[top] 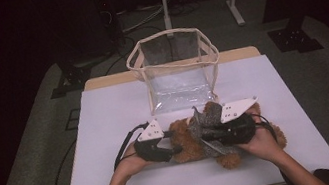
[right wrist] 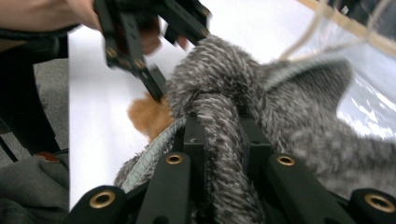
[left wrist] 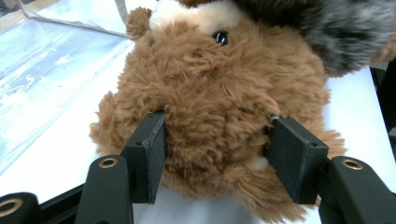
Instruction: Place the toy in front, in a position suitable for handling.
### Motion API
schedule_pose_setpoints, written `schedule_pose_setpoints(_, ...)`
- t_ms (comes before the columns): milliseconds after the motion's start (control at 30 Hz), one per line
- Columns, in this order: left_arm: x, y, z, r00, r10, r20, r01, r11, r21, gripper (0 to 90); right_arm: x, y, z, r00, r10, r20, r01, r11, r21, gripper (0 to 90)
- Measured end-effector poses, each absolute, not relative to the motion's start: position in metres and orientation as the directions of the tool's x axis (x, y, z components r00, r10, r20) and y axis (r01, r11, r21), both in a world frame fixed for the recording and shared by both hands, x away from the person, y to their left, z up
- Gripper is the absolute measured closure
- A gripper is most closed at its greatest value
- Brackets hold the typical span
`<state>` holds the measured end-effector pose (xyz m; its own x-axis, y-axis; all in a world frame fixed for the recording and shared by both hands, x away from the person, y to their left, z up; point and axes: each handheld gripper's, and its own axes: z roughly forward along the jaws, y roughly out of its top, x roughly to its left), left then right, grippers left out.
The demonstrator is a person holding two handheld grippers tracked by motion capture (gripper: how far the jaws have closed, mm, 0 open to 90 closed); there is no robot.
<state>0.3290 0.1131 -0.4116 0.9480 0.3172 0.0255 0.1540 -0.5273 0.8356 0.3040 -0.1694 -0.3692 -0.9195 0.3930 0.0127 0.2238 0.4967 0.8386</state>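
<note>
At the counter's (top: 108, 132) six o'clock edge, the left tool (top: 174, 147) clamps the head of a brown teddy bear (top: 188, 141) lying on the white sheet. At the bear's three o'clock, the right tool (top: 206, 141) pinches its grey scarf (top: 207, 118) tight. A clear bag (top: 176, 70) stands at twelve o'clock.

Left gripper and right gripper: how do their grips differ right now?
The left gripper has its jaws spread wide, pressing both sides of the brown plush bear's head; the right gripper is pinched nearly closed on a thin fold of the grey scarf. In the high view the left gripper sits at the bear's left end and the right gripper over its middle. Both are closed on soft material of the same toy, low over the white table.
</note>
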Motion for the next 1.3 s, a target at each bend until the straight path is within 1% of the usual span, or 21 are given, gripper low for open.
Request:
schedule_pose_setpoints(100, 0.329, 0.111, -0.411, 0.945, 0.325, 0.043, 0.144, -0.53, 0.836, 41.2, 0.303, -0.158, -0.364, -0.928, 0.372, -0.001, 0.203, 0.508, 0.837, 76.3)
schedule_pose_setpoints(167, 0.329, 0.109, -0.413, 0.941, 0.335, 0.04, 0.149, -0.52, 0.841, 41.6, 0.304, -0.15, -0.363, -0.934, 0.358, -0.002, 0.196, 0.515, 0.835, 76.3)
schedule_pose_setpoints(267, 0.331, 0.109, -0.414, 0.938, 0.345, 0.039, 0.154, -0.513, 0.845, 41.8, 0.305, -0.138, -0.367, -0.945, 0.328, 0.001, 0.186, 0.531, 0.826, 76.2)
schedule_pose_setpoints(367, 0.332, 0.11, -0.415, 0.937, 0.348, 0.026, 0.163, -0.502, 0.849, 41.2, 0.306, -0.133, -0.372, -0.947, 0.322, -0.004, 0.182, 0.547, 0.817, 76.2)
schedule_pose_setpoints(567, 0.331, 0.115, -0.41, 0.94, 0.341, 0.022, 0.158, -0.492, 0.856, 40.0, 0.305, -0.154, -0.375, -0.935, 0.353, 0.013, 0.216, 0.544, 0.811, 76.2)
schedule_pose_setpoints(700, 0.33, 0.111, -0.411, 0.945, 0.326, 0.011, 0.16, -0.492, 0.856, 40.4, 0.301, -0.169, -0.374, -0.926, 0.375, 0.026, 0.24, 0.536, 0.809, 76.1)
schedule_pose_setpoints(833, 0.328, 0.108, -0.411, 0.953, 0.302, 0.024, 0.142, -0.515, 0.845, 41.0, 0.304, -0.165, -0.366, -0.927, 0.376, -0.001, 0.217, 0.538, 0.815, 75.9)
schedule_pose_setpoints(967, 0.324, 0.108, -0.412, 0.962, 0.271, 0.038, 0.12, -0.539, 0.834, 40.4, 0.317, -0.164, -0.354, -0.918, 0.397, -0.02, 0.208, 0.521, 0.828, 75.7)
schedule_pose_setpoints(1067, 0.324, 0.109, -0.41, 0.962, 0.27, 0.047, 0.112, -0.544, 0.832, 39.0, 0.324, -0.168, -0.355, -0.913, 0.407, 0.016, 0.242, 0.509, 0.826, 75.6)
schedule_pose_setpoints(1133, 0.324, 0.11, -0.409, 0.961, 0.274, 0.05, 0.111, -0.541, 0.834, 37.2, 0.323, -0.169, -0.357, -0.914, 0.406, 0.023, 0.248, 0.511, 0.823, 75.6)
schedule_pose_setpoints(1167, 0.325, 0.111, -0.407, 0.956, 0.286, 0.059, 0.104, -0.521, 0.847, 36.0, 0.319, -0.17, -0.362, -0.917, 0.399, 0.032, 0.253, 0.516, 0.818, 75.5)
schedule_pose_setpoints(1233, 0.325, 0.112, -0.404, 0.956, 0.289, 0.042, 0.109, -0.486, 0.867, 36.1, 0.314, -0.171, -0.366, -0.919, 0.391, 0.044, 0.26, 0.521, 0.813, 75.5)
schedule_pose_setpoints(1300, 0.324, 0.11, -0.404, 0.958, 0.281, 0.05, 0.1, -0.494, 0.864, 36.8, 0.308, -0.174, -0.368, -0.925, 0.376, 0.06, 0.267, 0.528, 0.806, 75.5)
